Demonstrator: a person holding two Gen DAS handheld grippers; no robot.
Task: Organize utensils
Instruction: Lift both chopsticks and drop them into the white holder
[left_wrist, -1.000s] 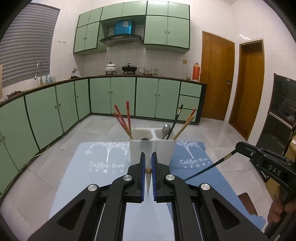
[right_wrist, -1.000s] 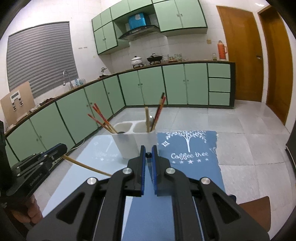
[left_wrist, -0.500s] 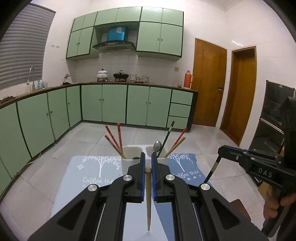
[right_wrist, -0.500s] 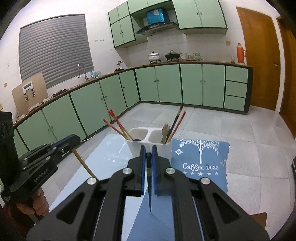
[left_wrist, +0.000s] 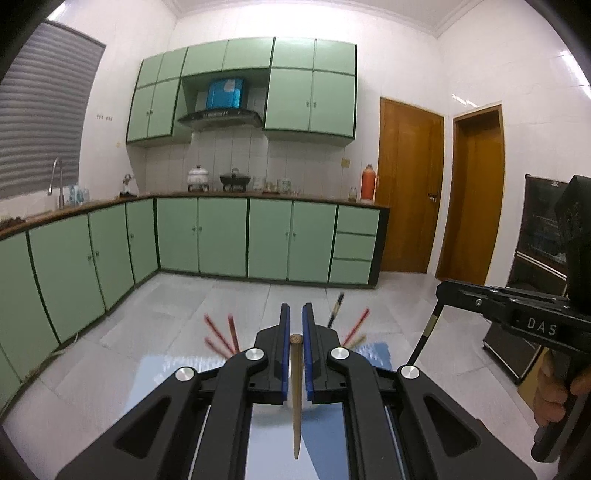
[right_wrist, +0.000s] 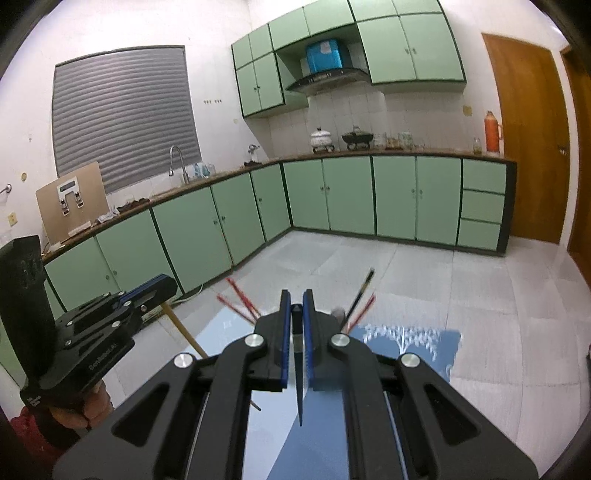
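My left gripper (left_wrist: 296, 318) is shut on a wooden chopstick (left_wrist: 296, 398) that hangs down toward the table. My right gripper (right_wrist: 296, 303) is shut on a black chopstick (right_wrist: 298, 384), also pointing down. Each shows in the other's view: the right gripper (left_wrist: 443, 293) with the black chopstick (left_wrist: 424, 338), the left gripper (right_wrist: 166, 286) with the wooden chopstick (right_wrist: 183, 326). The white utensil holder is hidden behind the fingers; only the tips of red chopsticks (left_wrist: 221, 334) and other utensils (left_wrist: 351, 325) stick out above them.
A blue placemat (right_wrist: 406, 343) printed with a white tree lies on the table. Beyond are the tiled kitchen floor, green cabinets (left_wrist: 221, 236) and wooden doors (left_wrist: 410, 188). A dark cabinet (left_wrist: 535, 295) stands at the right.
Both grippers have lifted and tilted upward with their chopsticks. The holder has dropped out of sight behind the fingers. The chopsticks now hang steeply down.
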